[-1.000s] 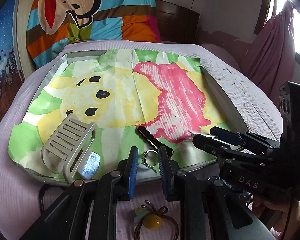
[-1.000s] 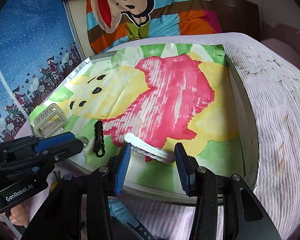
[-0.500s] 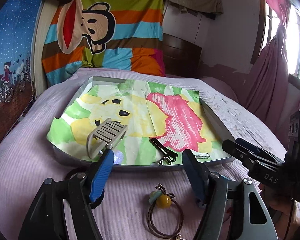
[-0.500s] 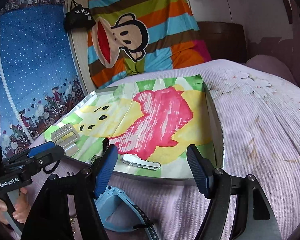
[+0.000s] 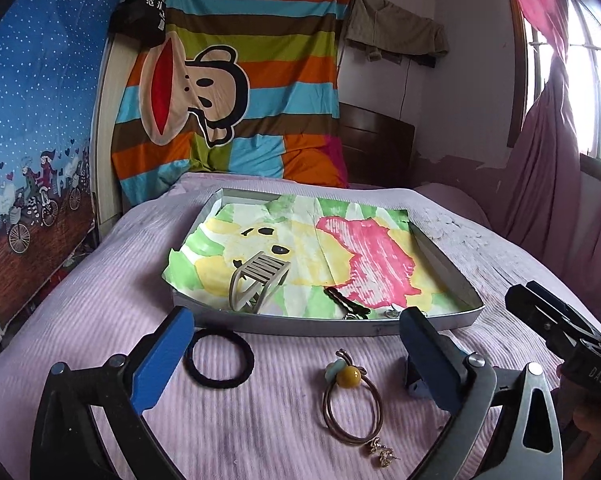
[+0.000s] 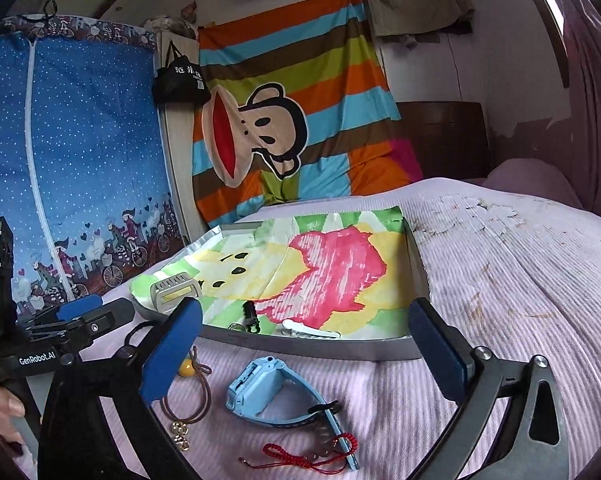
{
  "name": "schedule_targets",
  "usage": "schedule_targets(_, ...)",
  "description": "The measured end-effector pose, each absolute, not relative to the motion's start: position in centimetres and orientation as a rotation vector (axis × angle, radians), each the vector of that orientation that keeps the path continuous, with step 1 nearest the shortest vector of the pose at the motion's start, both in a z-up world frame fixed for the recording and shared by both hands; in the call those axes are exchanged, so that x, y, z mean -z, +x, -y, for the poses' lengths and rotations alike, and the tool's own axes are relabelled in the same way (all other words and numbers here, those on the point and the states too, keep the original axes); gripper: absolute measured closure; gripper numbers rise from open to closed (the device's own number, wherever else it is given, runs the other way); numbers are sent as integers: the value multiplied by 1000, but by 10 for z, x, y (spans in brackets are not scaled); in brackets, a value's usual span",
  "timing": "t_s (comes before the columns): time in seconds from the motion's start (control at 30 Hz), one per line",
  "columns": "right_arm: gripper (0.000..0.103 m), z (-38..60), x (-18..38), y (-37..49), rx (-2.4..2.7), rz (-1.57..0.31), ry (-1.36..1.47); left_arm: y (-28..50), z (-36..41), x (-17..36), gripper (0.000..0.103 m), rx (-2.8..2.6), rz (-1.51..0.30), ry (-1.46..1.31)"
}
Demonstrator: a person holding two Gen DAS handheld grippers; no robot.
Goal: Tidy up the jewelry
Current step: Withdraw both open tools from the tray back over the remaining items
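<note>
Your tray [image 5: 312, 326] holds the grey claw clip [image 5: 258, 280], black clip [image 5: 342, 300] and white clip [image 6: 310, 330]; on the bed lie the black hair tie [image 5: 219, 358], beaded tie [image 5: 350, 400] and blue watch [image 6: 276, 394]; left tool [image 5: 296, 360] and right tool [image 6: 304, 344] have just been opening, now wide and empty; lower onto one piece squarely.

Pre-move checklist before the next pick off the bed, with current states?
1. Left hand-held gripper open, nothing between the pads: ok.
2. Right hand-held gripper open and empty: ok.
3. Tray has bare room on its painted paper: ok.
4. Items left on the bedspread: black hair tie, bead hair tie, blue watch, red cord, earrings: not ok.
5. Hair claw and white clip lie inside the tray: ok.
</note>
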State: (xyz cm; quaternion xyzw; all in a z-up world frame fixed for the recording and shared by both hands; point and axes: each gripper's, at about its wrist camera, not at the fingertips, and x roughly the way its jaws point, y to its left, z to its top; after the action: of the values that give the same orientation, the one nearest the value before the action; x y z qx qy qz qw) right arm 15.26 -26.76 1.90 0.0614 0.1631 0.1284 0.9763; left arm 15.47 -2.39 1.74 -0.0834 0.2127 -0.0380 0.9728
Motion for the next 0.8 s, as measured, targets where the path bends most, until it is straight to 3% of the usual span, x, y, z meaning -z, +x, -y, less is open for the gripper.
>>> schedule_targets(0.37,1,267,-23,109,-252,-292,78,123,20,-19,0,73,-371,-155)
schedule_targets(0.8,1,271,-6,95,-254,-374,39,109,20,-4,0,135,-459,-107)
